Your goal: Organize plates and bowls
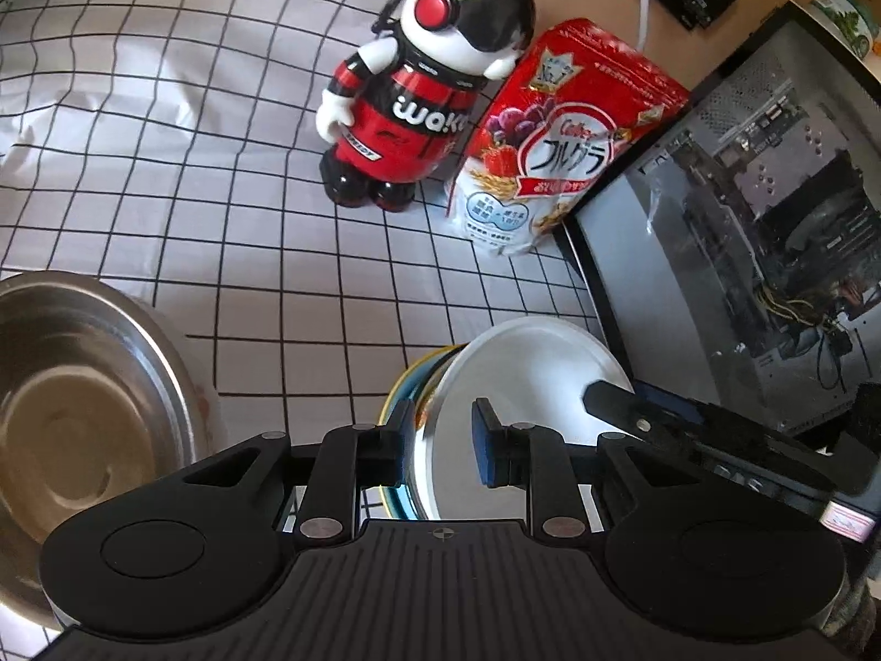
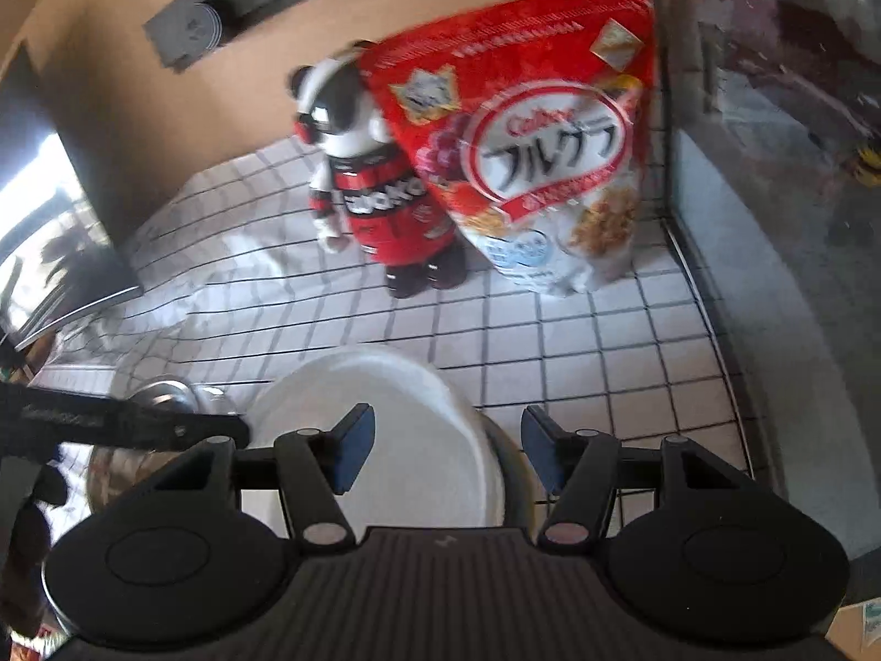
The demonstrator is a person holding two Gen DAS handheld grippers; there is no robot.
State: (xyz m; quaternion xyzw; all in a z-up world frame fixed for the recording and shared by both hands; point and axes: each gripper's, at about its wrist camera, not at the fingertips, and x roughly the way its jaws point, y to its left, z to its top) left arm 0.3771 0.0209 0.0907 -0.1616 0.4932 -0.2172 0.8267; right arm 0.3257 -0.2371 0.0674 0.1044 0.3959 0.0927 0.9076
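White plate [image 1: 528, 374] tilted on edge, both grippers astride its rim.
Left gripper [image 1: 443, 429] narrow, right gripper [image 2: 447, 440] wider, neither pressing; steel bowl [image 1: 71, 396] left, cereal bag [image 1: 556, 149] beyond.

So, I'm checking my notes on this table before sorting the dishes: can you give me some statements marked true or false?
1. A steel bowl sits left of the white plate. True.
2. The cereal bag lies flat. False: it stands upright beside the panda figure.
3. The white plate is tilted, with a yellow-rimmed bowl at its left edge. True.
4. The tablecloth is plain red. False: it is white with a black grid.
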